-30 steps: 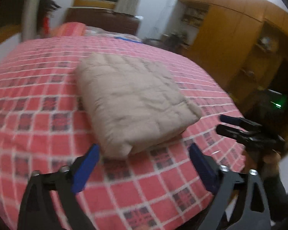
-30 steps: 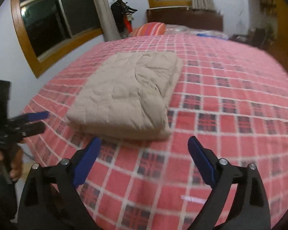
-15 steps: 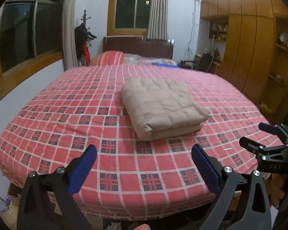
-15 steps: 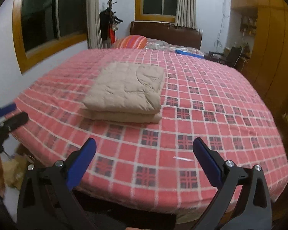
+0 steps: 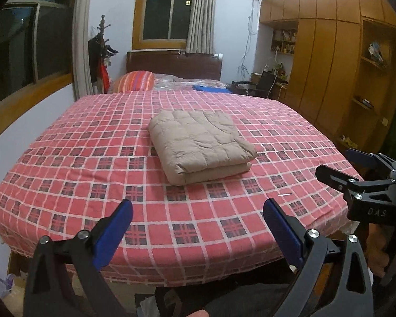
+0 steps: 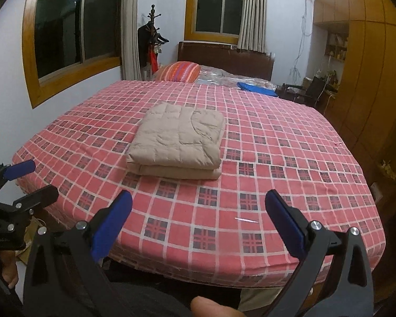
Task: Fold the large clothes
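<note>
Bedroom, checked red bed filling both views. On its middle lies the beige quilt, folded into a thick pad of 2 visible layers, well apart from both claws. Left gripper and right gripper hang spread wide, holding nothing. I judge the quilt light, soft and puffy, likely to spring open; best pinched at a corner through all layers.
</note>
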`<state>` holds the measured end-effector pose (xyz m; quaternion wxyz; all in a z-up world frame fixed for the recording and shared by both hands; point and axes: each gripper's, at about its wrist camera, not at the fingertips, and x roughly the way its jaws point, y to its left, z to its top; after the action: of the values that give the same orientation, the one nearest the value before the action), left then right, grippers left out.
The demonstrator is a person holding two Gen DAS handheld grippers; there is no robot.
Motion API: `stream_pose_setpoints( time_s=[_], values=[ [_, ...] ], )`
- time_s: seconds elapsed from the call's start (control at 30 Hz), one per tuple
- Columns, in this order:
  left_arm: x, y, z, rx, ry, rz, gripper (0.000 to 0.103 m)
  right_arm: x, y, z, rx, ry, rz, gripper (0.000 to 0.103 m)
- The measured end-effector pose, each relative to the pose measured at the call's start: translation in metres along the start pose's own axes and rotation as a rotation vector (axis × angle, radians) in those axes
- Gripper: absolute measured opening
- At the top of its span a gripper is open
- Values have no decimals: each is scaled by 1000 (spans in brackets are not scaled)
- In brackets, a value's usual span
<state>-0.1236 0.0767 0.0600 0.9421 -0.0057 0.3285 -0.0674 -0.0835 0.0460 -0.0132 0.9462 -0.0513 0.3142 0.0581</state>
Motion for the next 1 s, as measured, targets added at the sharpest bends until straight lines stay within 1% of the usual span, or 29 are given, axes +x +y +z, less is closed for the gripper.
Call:
stream_pose_setpoints(
  time_s=[0.2,0.57,1.0],
  values=[
    [0,1,0,-3,-2,-2,99,-2,0,0,2,-8,-11,100],
    [3,3,1,-6,-1,-12,99,-5,2,1,3,-22,-6,100],
    [-1,-6,0,-16,-17,-14,99,-8,2,2,9,-39,-26,100]
  ],
)
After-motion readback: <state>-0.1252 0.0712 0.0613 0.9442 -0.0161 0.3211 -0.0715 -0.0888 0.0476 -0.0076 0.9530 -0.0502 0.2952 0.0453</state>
